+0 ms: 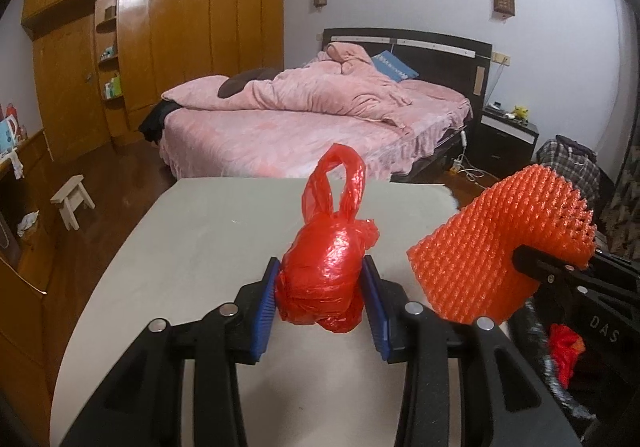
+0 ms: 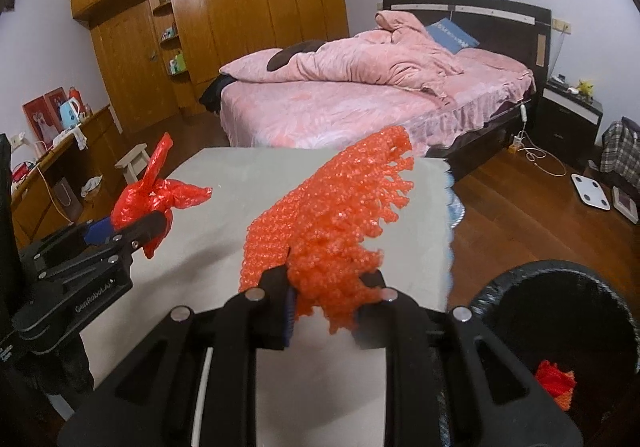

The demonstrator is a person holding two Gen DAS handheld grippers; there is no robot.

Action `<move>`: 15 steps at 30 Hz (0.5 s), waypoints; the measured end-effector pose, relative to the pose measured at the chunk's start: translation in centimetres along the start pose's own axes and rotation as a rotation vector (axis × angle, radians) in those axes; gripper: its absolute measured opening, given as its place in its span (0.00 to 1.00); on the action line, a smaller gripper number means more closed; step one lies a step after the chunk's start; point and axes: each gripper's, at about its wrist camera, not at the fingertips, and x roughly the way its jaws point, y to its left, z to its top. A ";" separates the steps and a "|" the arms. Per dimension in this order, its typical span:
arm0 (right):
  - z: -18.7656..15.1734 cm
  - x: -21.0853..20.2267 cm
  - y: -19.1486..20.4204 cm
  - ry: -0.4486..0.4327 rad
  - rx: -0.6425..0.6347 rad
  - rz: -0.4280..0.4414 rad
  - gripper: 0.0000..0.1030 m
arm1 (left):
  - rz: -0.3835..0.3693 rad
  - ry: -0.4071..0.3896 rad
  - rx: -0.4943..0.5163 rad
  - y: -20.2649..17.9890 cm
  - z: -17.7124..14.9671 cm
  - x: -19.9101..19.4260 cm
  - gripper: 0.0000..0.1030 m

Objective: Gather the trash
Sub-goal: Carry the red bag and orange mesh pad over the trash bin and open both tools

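Trash fills both tongs: the left tongs (image 1: 322,301) are clamped, partly closed, on a knotted red plastic bag (image 1: 326,275), and the right tongs (image 2: 326,303) are pinched nearly shut on an orange foam net (image 2: 332,223). Both pieces hang above the grey worktop (image 1: 200,247). Just right of it stands a black bin (image 2: 560,327) holding something red and orange (perhaps more netting; the view is dim). Beyond the worktop stands a bed (image 1: 288,127) with pink bedding.
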 end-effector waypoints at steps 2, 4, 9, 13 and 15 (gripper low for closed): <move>-0.1 -1.3 -0.4 -0.012 0.004 -0.008 0.19 | -0.008 -0.010 0.007 -0.7 0.1 -1.0 0.39; -0.2 -2.4 -0.7 -0.022 0.007 -0.014 0.19 | -0.015 -0.016 0.013 -1.4 0.1 -1.7 0.39; -0.7 -5.3 -1.5 -0.047 0.003 -0.035 0.20 | -0.042 -0.033 0.027 -3.0 0.4 -3.6 0.39; -1.0 -7.2 -2.4 -0.067 0.012 -0.051 0.20 | -0.065 -0.050 0.038 -4.5 0.4 -5.1 0.39; -1.2 -8.1 -2.8 -0.078 0.017 -0.062 0.20 | -0.079 -0.059 0.048 -5.4 0.4 -5.8 0.39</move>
